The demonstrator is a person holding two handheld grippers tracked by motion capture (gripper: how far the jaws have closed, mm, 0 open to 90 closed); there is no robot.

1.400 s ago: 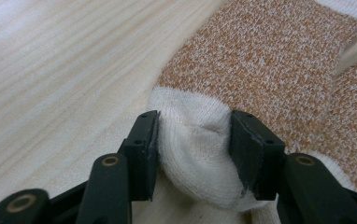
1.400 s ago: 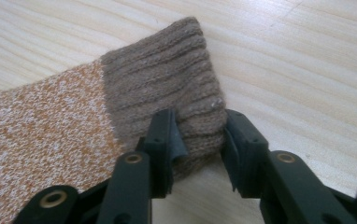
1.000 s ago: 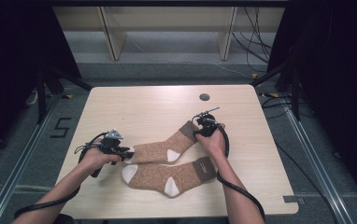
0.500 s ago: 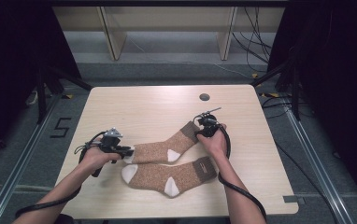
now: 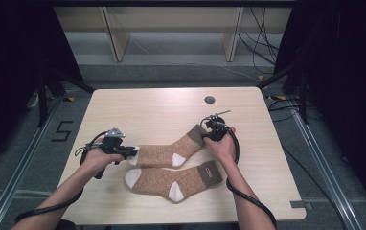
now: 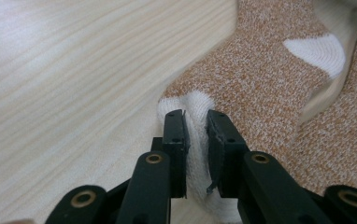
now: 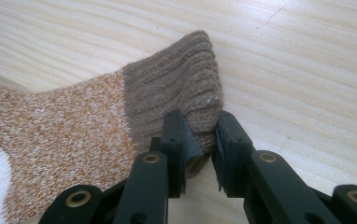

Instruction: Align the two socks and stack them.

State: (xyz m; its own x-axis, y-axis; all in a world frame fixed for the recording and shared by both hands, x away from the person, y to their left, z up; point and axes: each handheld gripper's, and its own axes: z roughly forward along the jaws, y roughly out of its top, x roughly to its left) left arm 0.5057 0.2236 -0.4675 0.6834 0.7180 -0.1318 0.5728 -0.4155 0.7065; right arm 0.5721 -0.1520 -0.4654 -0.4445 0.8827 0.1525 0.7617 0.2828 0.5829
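The left gripper (image 6: 196, 122), whose jaws have just been closing, pinches the white toe of the upper sock (image 5: 169, 151). The right gripper (image 7: 200, 128) nips that sock's brown cuff, seemingly tight. Nearer the person than both grippers, the lower sock (image 5: 174, 177) lies flat on the table (image 5: 162, 108).

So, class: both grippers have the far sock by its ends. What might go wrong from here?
1. The left gripper, whose jaws have just been closing, pinches only a small fold of the white toe; it might slip out on lifting.
2. The far sock lies close to the near sock; moving it could drag that one.
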